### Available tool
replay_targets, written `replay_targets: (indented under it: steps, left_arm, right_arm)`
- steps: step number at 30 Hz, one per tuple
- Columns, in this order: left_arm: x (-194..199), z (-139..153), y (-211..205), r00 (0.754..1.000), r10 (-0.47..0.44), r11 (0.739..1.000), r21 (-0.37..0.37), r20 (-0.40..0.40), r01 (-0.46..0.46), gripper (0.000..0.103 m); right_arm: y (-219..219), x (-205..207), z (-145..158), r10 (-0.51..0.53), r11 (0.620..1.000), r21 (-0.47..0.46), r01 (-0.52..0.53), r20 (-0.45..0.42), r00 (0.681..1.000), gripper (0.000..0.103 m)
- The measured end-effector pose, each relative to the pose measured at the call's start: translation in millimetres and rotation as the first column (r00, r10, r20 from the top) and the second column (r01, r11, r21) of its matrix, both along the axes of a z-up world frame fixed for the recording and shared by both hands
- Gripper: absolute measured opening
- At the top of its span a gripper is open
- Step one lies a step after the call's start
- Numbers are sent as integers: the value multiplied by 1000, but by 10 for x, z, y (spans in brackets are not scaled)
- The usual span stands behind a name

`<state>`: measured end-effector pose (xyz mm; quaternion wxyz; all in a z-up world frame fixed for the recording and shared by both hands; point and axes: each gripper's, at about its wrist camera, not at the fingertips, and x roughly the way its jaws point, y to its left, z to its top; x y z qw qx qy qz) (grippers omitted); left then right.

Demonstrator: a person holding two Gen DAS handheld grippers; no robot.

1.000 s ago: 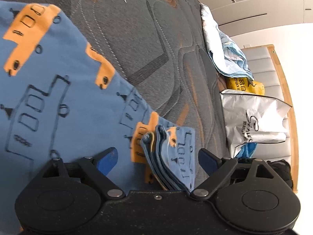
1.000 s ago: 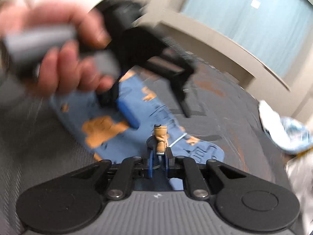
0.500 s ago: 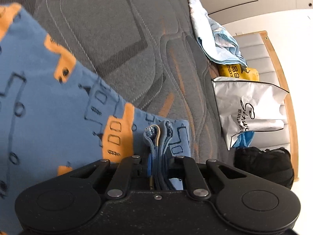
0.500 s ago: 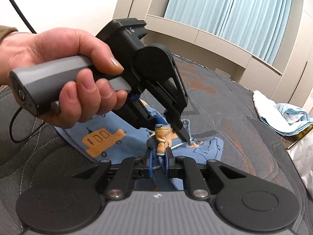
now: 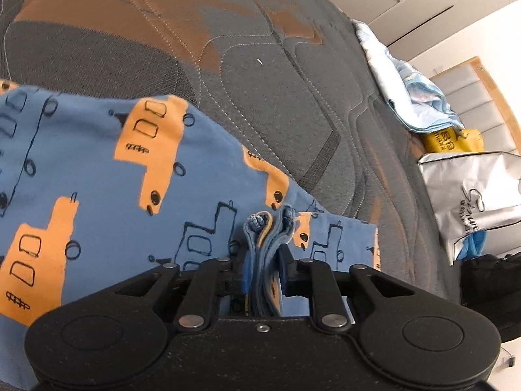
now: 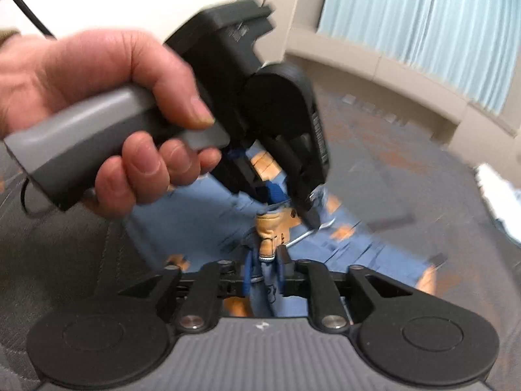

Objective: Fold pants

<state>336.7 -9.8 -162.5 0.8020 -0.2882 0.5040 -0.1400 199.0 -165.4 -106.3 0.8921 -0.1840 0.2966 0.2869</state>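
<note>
The blue pants (image 5: 107, 179) with orange truck prints hang and spread over the grey-orange quilted bed (image 5: 247, 65). My left gripper (image 5: 265, 270) is shut on a bunched edge of the pants, several layers pinched between its blue pads. My right gripper (image 6: 265, 273) is shut on another bunched edge of the pants (image 6: 195, 215). In the right wrist view the left gripper (image 6: 286, 202), held by a hand, pinches the cloth just ahead of my right gripper. That view is blurred by motion.
A light blue cloth heap (image 5: 410, 94) lies at the bed's far edge. Beside the bed stand a yellow pack (image 5: 452, 140), a silver-white bag (image 5: 478, 192) and a black bag (image 5: 488, 280). Curtains (image 6: 423, 26) and a beige ledge are behind the bed.
My left gripper closed on the bunched pants edge and has lifted and shifted with it. The right gripper stays shut on the pants; both are moving, the right view blurs.
</note>
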Motion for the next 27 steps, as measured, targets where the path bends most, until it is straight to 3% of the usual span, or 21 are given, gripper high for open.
replay_targets:
  steps: [2, 3, 4, 6, 9, 10, 12, 13, 14, 16, 21, 24, 27]
  left_arm:
    - [-58, 63, 105, 1000, 21, 1000, -11, 18, -21, 25]
    - [-109, 117, 164, 998, 31, 1000, 1, 50, -31, 35]
    - [-157, 151, 218, 997, 38, 999, 17, 74, -39, 39]
    - [-194, 136, 299, 997, 41, 999, 27, 71, -43, 41]
    - [-251, 99, 371, 997, 44, 998, 35, 57, -46, 36]
    - [-279, 112, 397, 997, 48, 998, 33, 57, -50, 36]
    - [-391, 196, 532, 995, 65, 996, 49, 77, -69, 39]
    - [-468, 253, 622, 992, 76, 995, 61, 97, -82, 40]
    - [-549, 306, 720, 989, 90, 993, 66, 118, -99, 44]
    - [-753, 407, 1005, 978, 140, 987, 62, 156, -151, 50]
    - [-1216, 605, 1823, 931, 307, 942, 77, 199, -327, 60]
    - [-1361, 610, 2279, 901, 397, 907, 74, 174, -414, 61]
    - [-1436, 586, 2600, 883, 444, 888, 59, 151, -457, 64]
  right_arm:
    - [-162, -80, 106, -6, 997, 81, 8, -20, 1000, 30]
    - [-287, -124, 189, -18, 991, 133, 20, -18, 1000, 34]
    - [-396, -132, 245, -34, 986, 163, 37, -20, 999, 37]
    - [-570, -64, 280, -81, 976, 201, 86, -35, 996, 50]
    - [-822, 221, 76, -149, 961, 208, 179, -151, 977, 49]
    - [-873, 307, -3, -200, 960, 158, 230, -187, 962, 49]
    - [-1010, 293, 19, -274, 954, 93, 286, -121, 954, 33]
    - [-1040, 251, 93, -295, 948, 95, 304, -92, 951, 35]
    - [-1054, 203, 174, -295, 946, 118, 302, -74, 953, 45]
    - [-959, 122, 313, -237, 957, 161, 242, -46, 970, 51]
    - [-94, -140, 461, 24, 997, 69, -29, 71, 997, 58]
    - [541, -309, 412, 183, 983, -19, -182, 110, 977, 58]
    - [1283, -502, 328, 348, 934, -144, -327, 160, 924, 58]
